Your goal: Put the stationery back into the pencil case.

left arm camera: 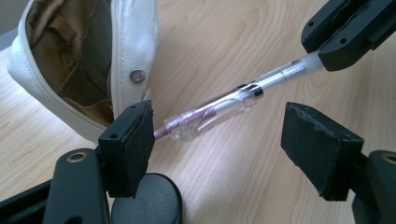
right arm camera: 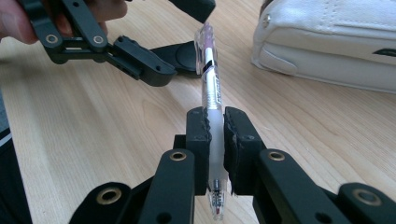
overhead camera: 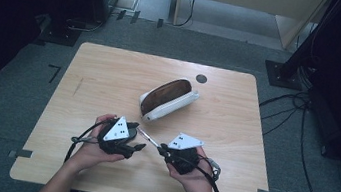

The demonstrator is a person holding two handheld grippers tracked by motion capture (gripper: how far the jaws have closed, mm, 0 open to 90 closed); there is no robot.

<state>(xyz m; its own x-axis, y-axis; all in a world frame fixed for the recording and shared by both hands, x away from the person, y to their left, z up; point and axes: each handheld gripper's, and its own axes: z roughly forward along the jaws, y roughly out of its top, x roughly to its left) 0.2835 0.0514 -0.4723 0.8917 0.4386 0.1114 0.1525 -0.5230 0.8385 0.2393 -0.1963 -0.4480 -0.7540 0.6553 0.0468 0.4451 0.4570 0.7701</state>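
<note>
A clear pen (overhead camera: 148, 138) with a pinkish refill spans the space between my two grippers, near the table's front. My right gripper (right arm camera: 214, 126) is shut on its frosted grip end, and the pen (right arm camera: 210, 77) points away from that camera. My left gripper (left arm camera: 219, 140) stands open around the pen's clip end (left arm camera: 224, 105); neither pad touches it. From above, the left gripper (overhead camera: 138, 136) and right gripper (overhead camera: 161, 148) face each other, each in a hand. A white pencil case (overhead camera: 168, 98) lies unzipped just beyond them, its brown lining showing (left arm camera: 70, 56).
The wooden table (overhead camera: 106, 69) has a small dark round cap (overhead camera: 201, 78) at its far edge. Grey carpet with cables surrounds it, with stand bases at the back left and right. The pencil case (right arm camera: 336, 46) lies close on the right in the right gripper view.
</note>
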